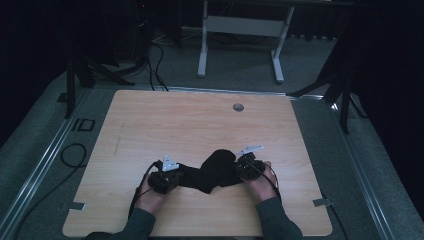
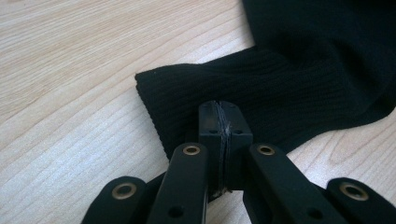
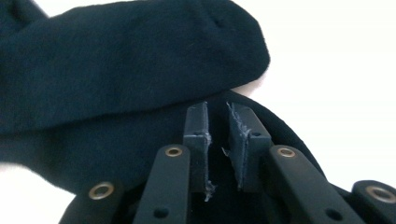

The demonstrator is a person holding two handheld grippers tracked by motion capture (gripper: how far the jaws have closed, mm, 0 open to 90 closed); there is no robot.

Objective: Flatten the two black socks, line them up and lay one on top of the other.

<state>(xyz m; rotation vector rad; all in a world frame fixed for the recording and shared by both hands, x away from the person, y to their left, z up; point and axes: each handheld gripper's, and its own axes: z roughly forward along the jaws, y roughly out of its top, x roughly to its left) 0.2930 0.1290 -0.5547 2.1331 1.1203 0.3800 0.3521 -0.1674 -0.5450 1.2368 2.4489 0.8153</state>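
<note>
The left gripper [image 2: 223, 122] has its jaws pressed together, pinching the ribbed cuff of a black sock [image 2: 280, 88] near that cuff's corner. In the high view the left gripper [image 1: 166, 176] sits at the left end of the sock [image 1: 212, 170], held by the person's left hand [image 1: 149, 196], with a dark cable trailing back along the forearm.

The right gripper [image 3: 218, 133] has its jaws standing a narrow gap apart, with frayed pads. They rest over the dark fabric of the sock [image 3: 121, 70], but whether any cloth lies in the gap I cannot tell. In the high view the right gripper [image 1: 248, 167] sits at the sock's right end, in the right hand [image 1: 263, 186].

The sock lies bunched on the wooden table [image 1: 200, 120], near its front edge, stretched between the two grippers, with a hump rising at its middle. A small round grey cap [image 1: 238, 107] sits in the tabletop, well apart towards the far edge.
</note>
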